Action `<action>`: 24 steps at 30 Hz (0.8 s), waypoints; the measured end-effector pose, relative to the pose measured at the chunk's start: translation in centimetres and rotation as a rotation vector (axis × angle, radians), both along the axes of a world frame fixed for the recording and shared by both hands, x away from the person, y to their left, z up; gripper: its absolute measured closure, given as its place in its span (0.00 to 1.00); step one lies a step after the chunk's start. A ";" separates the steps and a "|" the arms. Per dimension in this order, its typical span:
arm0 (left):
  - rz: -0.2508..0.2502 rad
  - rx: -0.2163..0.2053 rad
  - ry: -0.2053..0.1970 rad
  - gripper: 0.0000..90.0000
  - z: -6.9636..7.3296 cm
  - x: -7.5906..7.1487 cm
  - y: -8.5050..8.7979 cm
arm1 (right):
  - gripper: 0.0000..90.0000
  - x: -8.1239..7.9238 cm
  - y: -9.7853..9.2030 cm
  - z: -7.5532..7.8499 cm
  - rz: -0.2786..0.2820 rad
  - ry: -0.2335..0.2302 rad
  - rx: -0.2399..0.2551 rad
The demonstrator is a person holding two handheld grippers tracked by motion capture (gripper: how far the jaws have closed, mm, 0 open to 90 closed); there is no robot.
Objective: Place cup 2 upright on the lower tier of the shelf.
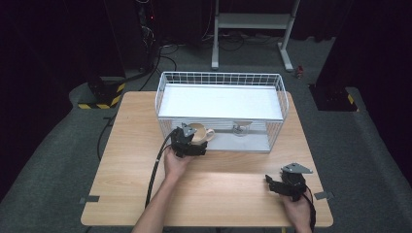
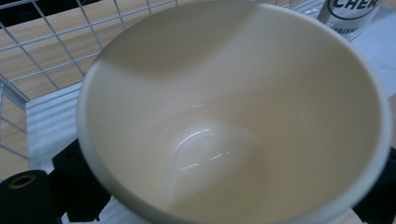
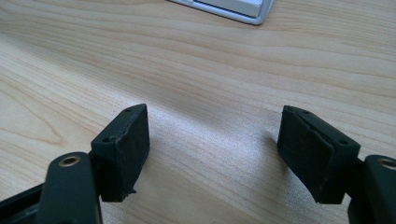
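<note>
Your left gripper (image 1: 194, 141) grips one cream mug (image 1: 200, 132) at the one wire basket (image 1: 219, 76), beside one glass (image 1: 241, 128). Your right gripper (image 1: 279, 182) rests open and empty on the table (image 1: 131, 160).

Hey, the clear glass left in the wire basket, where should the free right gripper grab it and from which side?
Grip the glass across its round side wall, coming in from the basket's open near side. It seems to sit under the white shelf, which blocks a top approach. The right gripper is open and empty; the left gripper holds the cup.
</note>
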State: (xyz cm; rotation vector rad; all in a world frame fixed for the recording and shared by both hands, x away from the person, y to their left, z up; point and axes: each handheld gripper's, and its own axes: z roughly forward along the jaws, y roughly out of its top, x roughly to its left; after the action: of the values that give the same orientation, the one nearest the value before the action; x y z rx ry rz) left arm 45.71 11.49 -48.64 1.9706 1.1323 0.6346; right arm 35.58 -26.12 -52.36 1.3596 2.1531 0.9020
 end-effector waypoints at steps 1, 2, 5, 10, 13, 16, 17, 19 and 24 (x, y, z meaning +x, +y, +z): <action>-0.001 -0.001 -0.003 0.09 -0.1 0.1 0.0 | 0.28 0.0 0.0 0.0 0.000 0.000 0.000; 0.003 0.002 -0.001 0.09 -0.2 0.3 -0.1 | 0.28 0.0 0.0 0.0 0.000 0.000 0.000; 0.005 0.009 0.003 0.09 -0.2 0.4 -0.2 | 0.28 0.0 0.0 0.0 0.000 -0.001 0.000; -0.006 0.006 0.016 0.08 -0.1 0.5 -0.1 | 0.28 0.0 0.0 0.0 0.002 -0.001 -0.001; 0.005 0.008 0.013 0.08 -0.1 0.5 -0.2 | 0.28 0.0 0.0 0.0 0.000 0.000 0.000; 0.012 0.010 0.008 0.07 -0.1 0.5 -0.4 | 0.28 0.0 0.0 0.0 0.000 0.000 0.000; 0.013 0.014 0.013 0.06 -0.2 0.5 -0.4 | 0.28 0.0 0.0 0.0 0.000 0.000 0.000; 0.012 0.016 0.029 0.03 -0.2 0.5 -0.3 | 0.28 0.0 0.0 0.0 0.000 -0.001 0.000; 0.024 0.019 0.022 0.01 0.1 0.0 0.3 | 0.28 0.0 0.0 0.0 0.002 -0.002 -0.002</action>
State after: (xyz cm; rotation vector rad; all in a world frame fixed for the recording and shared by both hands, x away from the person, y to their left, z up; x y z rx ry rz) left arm 45.75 11.77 -48.55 1.9872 1.1682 0.6402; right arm 35.59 -26.13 -52.36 1.3556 2.1542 0.9016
